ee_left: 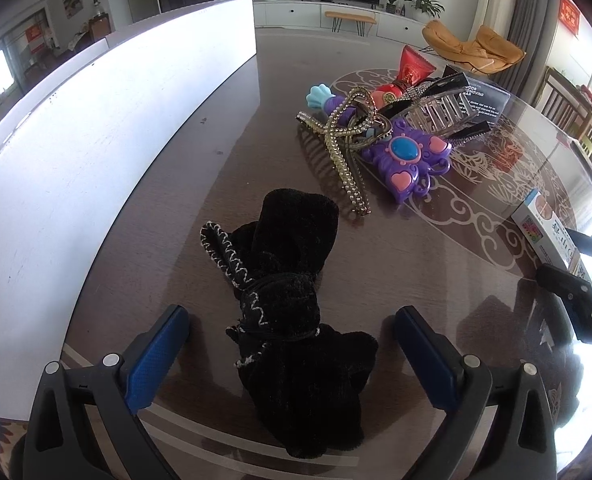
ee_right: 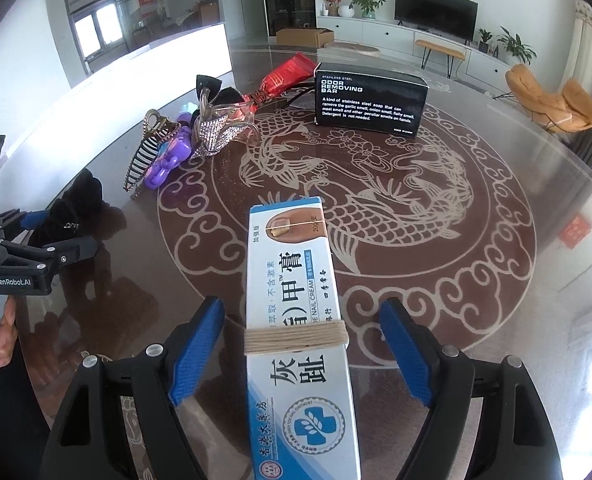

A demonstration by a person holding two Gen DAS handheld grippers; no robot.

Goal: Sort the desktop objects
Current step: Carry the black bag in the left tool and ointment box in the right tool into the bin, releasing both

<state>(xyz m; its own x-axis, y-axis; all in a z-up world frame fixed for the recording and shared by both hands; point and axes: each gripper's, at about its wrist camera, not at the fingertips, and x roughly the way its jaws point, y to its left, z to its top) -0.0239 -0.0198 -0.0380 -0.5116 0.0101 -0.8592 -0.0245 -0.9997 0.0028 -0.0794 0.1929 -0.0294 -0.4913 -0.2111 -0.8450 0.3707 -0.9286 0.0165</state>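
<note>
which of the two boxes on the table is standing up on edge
The black odor-removing-bar carton stands upright on its long edge, printed face showing. The blue-and-white nail cream carton lies flat, wrapped with string.

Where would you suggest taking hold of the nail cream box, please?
Grip the nail cream box across its narrow width near the twine band, coming from above along its length. Its long flat sides already face the open right tongs, which straddle it without touching.
</note>
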